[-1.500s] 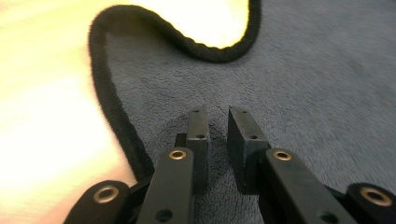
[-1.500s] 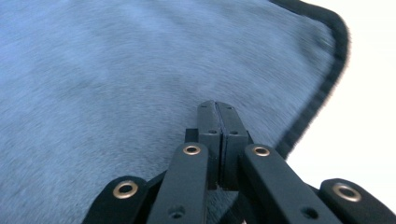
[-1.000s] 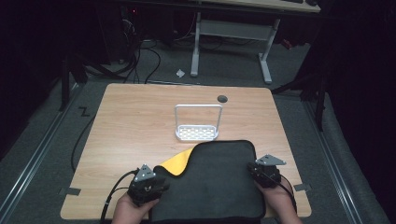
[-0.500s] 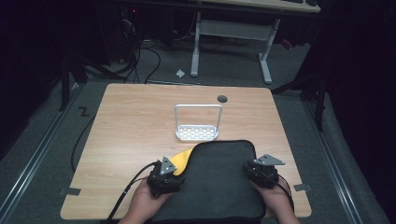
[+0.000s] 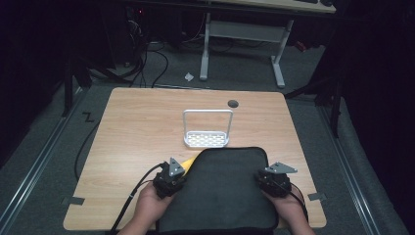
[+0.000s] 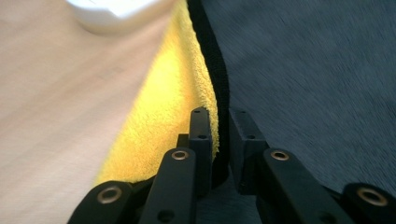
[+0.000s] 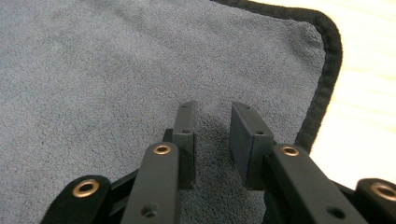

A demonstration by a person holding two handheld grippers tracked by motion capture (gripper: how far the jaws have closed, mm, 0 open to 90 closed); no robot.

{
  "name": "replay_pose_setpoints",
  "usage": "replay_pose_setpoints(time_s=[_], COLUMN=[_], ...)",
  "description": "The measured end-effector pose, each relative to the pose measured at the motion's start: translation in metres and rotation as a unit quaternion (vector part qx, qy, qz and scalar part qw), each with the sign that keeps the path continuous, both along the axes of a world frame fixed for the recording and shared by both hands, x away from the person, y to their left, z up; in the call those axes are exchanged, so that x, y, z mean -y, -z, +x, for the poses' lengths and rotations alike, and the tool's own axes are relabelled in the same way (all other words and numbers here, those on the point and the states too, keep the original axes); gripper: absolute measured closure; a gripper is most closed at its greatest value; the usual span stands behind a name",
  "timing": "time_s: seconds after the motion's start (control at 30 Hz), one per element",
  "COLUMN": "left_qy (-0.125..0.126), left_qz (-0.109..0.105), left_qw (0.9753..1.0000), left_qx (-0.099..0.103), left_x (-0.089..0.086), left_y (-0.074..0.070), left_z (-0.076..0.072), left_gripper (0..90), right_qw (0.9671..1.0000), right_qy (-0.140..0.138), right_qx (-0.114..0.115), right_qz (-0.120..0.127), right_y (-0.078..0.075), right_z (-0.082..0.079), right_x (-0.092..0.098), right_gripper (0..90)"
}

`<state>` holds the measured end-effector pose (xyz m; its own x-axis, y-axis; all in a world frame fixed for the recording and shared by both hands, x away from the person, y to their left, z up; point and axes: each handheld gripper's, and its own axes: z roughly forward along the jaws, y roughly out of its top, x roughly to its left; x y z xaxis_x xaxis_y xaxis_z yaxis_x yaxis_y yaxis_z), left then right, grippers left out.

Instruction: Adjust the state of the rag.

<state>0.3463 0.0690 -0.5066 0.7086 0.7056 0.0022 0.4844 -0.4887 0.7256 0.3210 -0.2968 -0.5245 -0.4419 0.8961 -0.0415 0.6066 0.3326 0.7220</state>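
Standing by the wooden table (image 5: 132, 147), biggest thing first: it carries everything here, with the person's hands coming in from the near edge. Next down in size is the dark grey towel (image 5: 222, 191), spread flat on the near half of the table, with a black stitched border. Both sets of fingers are over it, one at each side edge.

Left gripper (image 5: 170, 180) sits at the towel's left edge. From the left gripper view its jaws stand a narrow gap apart, straddling the black border (image 6: 219, 93). I honestly can't tell if they're pinching the cloth or just sitting around it. Just outside the left finger (image 6: 201, 135) there's a yellow cloth (image 6: 163, 107) peeking out from under the grey one, touching that finger's side.

Right gripper (image 5: 275, 182) is near the towel's right edge. Its jaws are parted a modest way with nothing between them but towel surface underneath, tips resting on or just above the nap. The border curves round just to the right of its right finger (image 7: 247, 140).

Smaller stuff: a white wire rack (image 5: 207, 128) stands beyond the fingers, just past the towel's far edge. Further beyond that, a small dark hole (image 5: 233, 104) in the tabletop.
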Motion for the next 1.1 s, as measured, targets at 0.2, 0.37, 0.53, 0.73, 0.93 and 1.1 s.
replay_pose_setpoints(time_s=[0.2,0.37,0.53,0.73,0.93,1.1], left_qy=[-0.037,-0.086,-0.100,-0.054,-0.041,-0.014], left_qz=[-0.039,-0.054,-0.088,-0.027,-0.032,-0.038], left_qw=[0.9985,0.9948,0.9910,0.9978,0.9982,0.9986], left_qx=[-0.003,-0.005,0.015,-0.026,-0.030,-0.033], left_x=[-0.029,-0.047,-0.057,-0.045,-0.028,-0.007], left_y=[-0.011,-0.007,-0.012,0.013,0.022,0.022], left_z=[0.030,0.054,0.044,0.034,0.034,0.032], left_gripper=[79.6,65.8,54.1,76.0,78.8,76.2], right_qw=[1.0000,1.0000,1.0000,0.9999,0.9992,0.9976], right_qy=[0.002,0.003,0.003,0.006,0.015,0.048], right_qx=[0.001,0.002,0.007,0.003,-0.003,-0.001], right_qz=[0.000,0.002,-0.001,-0.013,-0.038,-0.049], right_y=[0.000,-0.001,0.000,0.000,0.000,-0.001], right_z=[0.001,0.002,0.003,0.014,0.016,0.014], right_x=[0.001,0.001,0.000,-0.002,-0.001,0.022], right_gripper=[72.6,72.7,72.6,82.7,88.6,87.8])
